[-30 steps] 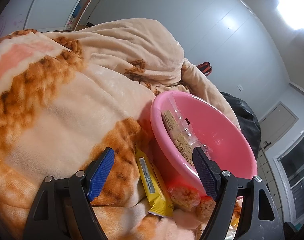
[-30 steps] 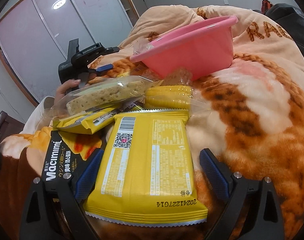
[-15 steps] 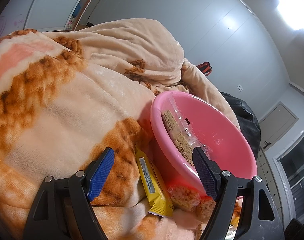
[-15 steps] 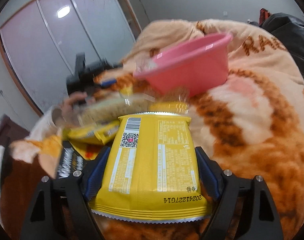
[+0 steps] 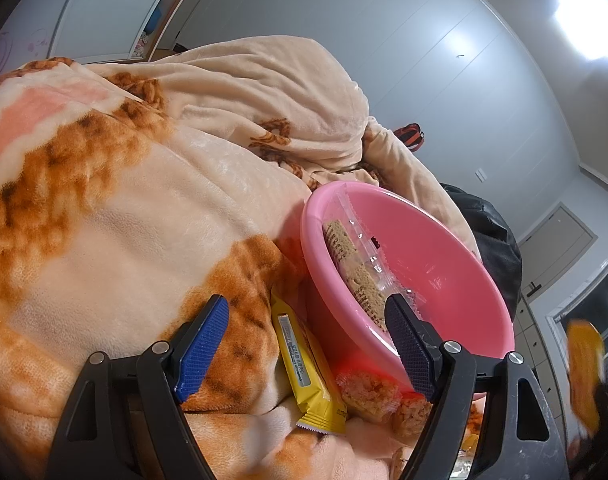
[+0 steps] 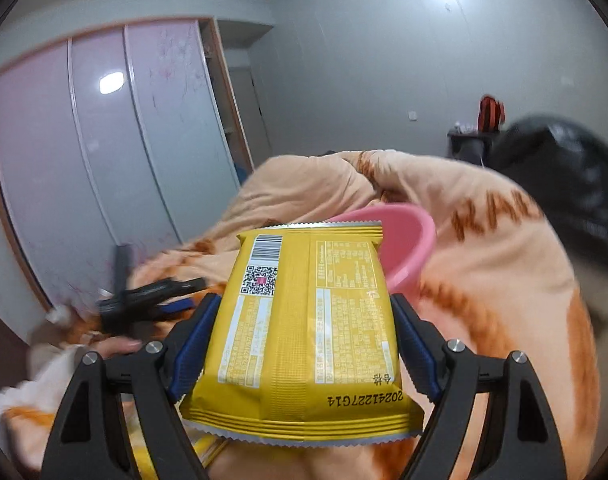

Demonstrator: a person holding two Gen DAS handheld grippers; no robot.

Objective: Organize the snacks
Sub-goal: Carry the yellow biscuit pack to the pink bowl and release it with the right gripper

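My right gripper (image 6: 304,336) is shut on a large yellow snack packet (image 6: 304,332) and holds it up in the air, in front of the pink basin (image 6: 404,240). The packet shows blurred at the right edge of the left wrist view (image 5: 584,364). My left gripper (image 5: 304,348) is open and empty, low over the blanket beside the pink basin (image 5: 444,264). The basin holds a clear-wrapped cracker packet (image 5: 356,268). A narrow yellow bar (image 5: 308,368) and clear-wrapped rice cakes (image 5: 368,392) lie against the basin's near side.
An orange and cream blanket (image 5: 104,220) covers the bed in soft folds. A black bag (image 6: 576,184) lies at the far right. Sliding wardrobe doors (image 6: 84,160) stand to the left. My left gripper and hand show in the right wrist view (image 6: 144,304).
My right gripper closed on the yellow packet and lifted it off the snack pile, tilting upward toward the basin. The left gripper has not moved.
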